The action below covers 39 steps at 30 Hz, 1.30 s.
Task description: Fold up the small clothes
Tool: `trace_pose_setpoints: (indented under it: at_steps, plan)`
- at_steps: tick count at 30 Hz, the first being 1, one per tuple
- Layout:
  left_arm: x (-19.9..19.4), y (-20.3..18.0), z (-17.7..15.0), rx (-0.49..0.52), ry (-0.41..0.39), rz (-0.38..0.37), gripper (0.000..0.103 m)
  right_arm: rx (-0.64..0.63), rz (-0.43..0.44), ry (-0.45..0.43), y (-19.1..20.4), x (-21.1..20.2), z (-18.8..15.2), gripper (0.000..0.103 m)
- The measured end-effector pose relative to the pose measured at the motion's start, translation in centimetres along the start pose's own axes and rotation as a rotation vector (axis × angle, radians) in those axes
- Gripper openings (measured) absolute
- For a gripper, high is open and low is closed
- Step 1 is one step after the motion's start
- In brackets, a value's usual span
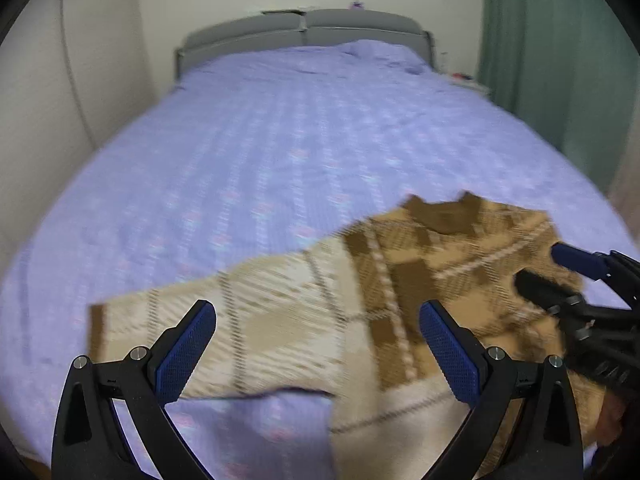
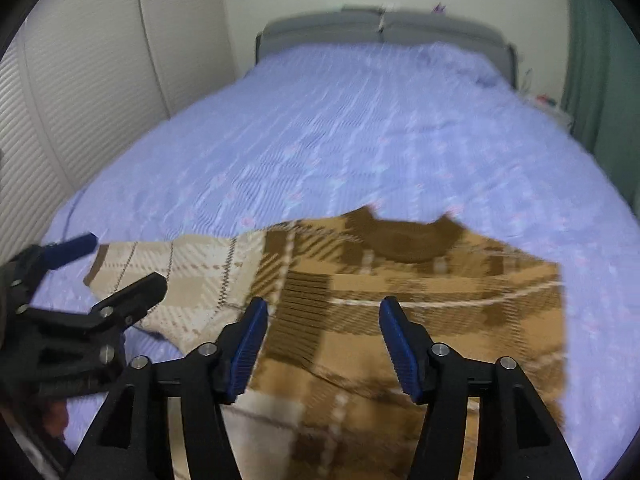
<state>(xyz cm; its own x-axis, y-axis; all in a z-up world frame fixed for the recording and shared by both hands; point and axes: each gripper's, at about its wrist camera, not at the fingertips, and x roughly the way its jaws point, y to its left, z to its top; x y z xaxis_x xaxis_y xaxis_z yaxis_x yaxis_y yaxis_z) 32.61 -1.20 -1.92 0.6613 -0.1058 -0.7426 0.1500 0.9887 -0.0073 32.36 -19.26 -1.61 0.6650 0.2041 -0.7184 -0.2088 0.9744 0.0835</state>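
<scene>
Sweater (image 2: 400,300), a small brown and cream plaid knit, lies spread near the front edge of the bed (image 1: 280,128), on the lilac patterned bedspread (image 2: 360,132). Its dark brown collar (image 2: 408,244) points toward the grey headboard (image 1: 304,28), and the body shows its darker plaid face. One pale sleeve (image 2: 176,272) reaches out to the left across the cover; in the left wrist view that same sleeve runs toward its cuff (image 1: 98,320). No sleeve shows on the other side: the right edge of the body runs straight, so that sleeve may be turned under or in, though blur keeps me from being sure.

Both tongs stand released. The left gripper (image 1: 316,348) hangs over the pale sleeve with its blue pads wide apart and nothing pinched between them. The right gripper (image 2: 322,344) hangs over the middle of the body, jaws likewise parted and empty, with cloth only beneath them.

As a judgement, the folding is at an early stage: the garment is laid out fairly flat and squared, but the left sleeve is still extended, and the body has not been doubled over. What seems left is bringing that sleeve across the chest, then folding the hem up toward the collar
</scene>
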Motion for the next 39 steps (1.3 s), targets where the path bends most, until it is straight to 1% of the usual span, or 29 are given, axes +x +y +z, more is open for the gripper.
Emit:
trace_pose_setpoints:
  at_steps: [1,2,4,5,6,8,10,11,14,16,18,22,24,25,27,28,29,30,32,34,35,37,39]
  plan:
    - [0.2,-0.2,-0.3,-0.009,0.008,-0.037,0.103,0.013,-0.031,-0.019,-0.8,-1.2,-0.5,0.069]
    - [0.5,-0.5,-0.7,-0.016,0.016,-0.074,0.103,0.031,-0.069,-0.039,-1.9,-2.5,-1.3,0.07]
    - [1.3,-1.4,-1.3,-0.023,0.036,-0.126,0.103,0.066,-0.129,-0.047,-4.2,-3.9,-2.8,0.07]
    - [1.6,-2.0,-1.6,-0.017,0.036,-0.145,0.103,0.095,-0.171,-0.039,-6.0,-4.5,-4.0,0.07]
    - [1.8,-2.7,-2.0,-0.007,0.031,-0.162,0.102,0.109,-0.194,-0.029,-6.8,-4.6,-4.6,0.07]
    - [2.8,-4.0,-2.6,-0.009,0.038,-0.209,0.097,0.154,-0.257,0.006,-9.6,-4.6,-6.5,0.07]
    - [4.1,-4.5,-2.9,-0.051,0.069,-0.256,0.087,0.21,-0.276,0.033,-11.9,-4.3,-7.8,0.07]
    - [4.7,-4.6,-3.1,-0.074,0.088,-0.266,0.082,0.245,-0.282,0.039,-13.1,-4.2,-8.6,0.07]
    - [7.3,-4.3,-3.5,-0.191,0.166,-0.315,0.075,0.301,-0.285,0.042,-14.9,-3.6,-10.0,0.07]
    - [8.8,-3.8,-3.9,-0.284,0.208,-0.322,0.074,0.31,-0.278,0.047,-15.5,-3.1,-10.6,0.07]
    - [9.5,-3.5,-4.0,-0.34,0.207,-0.331,0.074,0.309,-0.277,0.049,-16.0,-2.5,-10.9,0.07]
    - [10.3,-4.0,-3.3,-0.373,0.181,-0.317,0.074,0.315,-0.274,0.061,-16.8,-1.6,-11.2,0.07]
    - [10.7,-4.8,-2.9,-0.364,0.178,-0.319,0.067,0.313,-0.273,0.062,-16.9,-1.3,-11.3,0.07]
    - [11.0,-5.2,-2.7,-0.359,0.182,-0.316,0.06,0.312,-0.272,0.061,-17.0,-1.2,-11.3,0.07]
    - [11.2,-6.0,-2.4,-0.344,0.18,-0.293,0.06,0.308,-0.275,0.061,-17.2,-0.8,-11.2,0.07]
    - [11.4,-6.2,-2.3,-0.335,0.176,-0.284,0.053,0.306,-0.28,0.064,-17.3,-0.6,-11.1,0.07]
    - [11.6,-6.3,-2.2,-0.331,0.177,-0.268,0.04,0.304,-0.279,0.065,-17.4,-0.4,-11.0,0.07]
    - [11.7,-6.2,-2.1,-0.334,0.181,-0.258,0.035,0.3,-0.274,0.065,-17.5,-0.2,-10.9,0.07]
    - [11.9,-5.6,-1.9,-0.355,0.19,-0.271,0.027,0.295,-0.278,0.066,-17.7,0.4,-10.5,0.07]
    - [11.3,-5.1,-1.4,-0.359,0.181,-0.299,0.023,0.293,-0.287,0.068,-18.0,1.1,-10.0,0.07]
    - [10.5,-5.1,-0.9,-0.337,0.154,-0.302,0.022,0.294,-0.29,0.07,-18.1,1.3,-9.8,0.07]
    - [8.8,-5.4,0.0,-0.287,0.092,-0.284,0.022,0.29,-0.285,0.065,-18.3,1.7,-9.2,0.07]
    - [6.9,-6.3,1.2,-0.214,0.015,-0.263,0.022,0.278,-0.307,0.063,-18.5,1.8,-8.8,0.07]
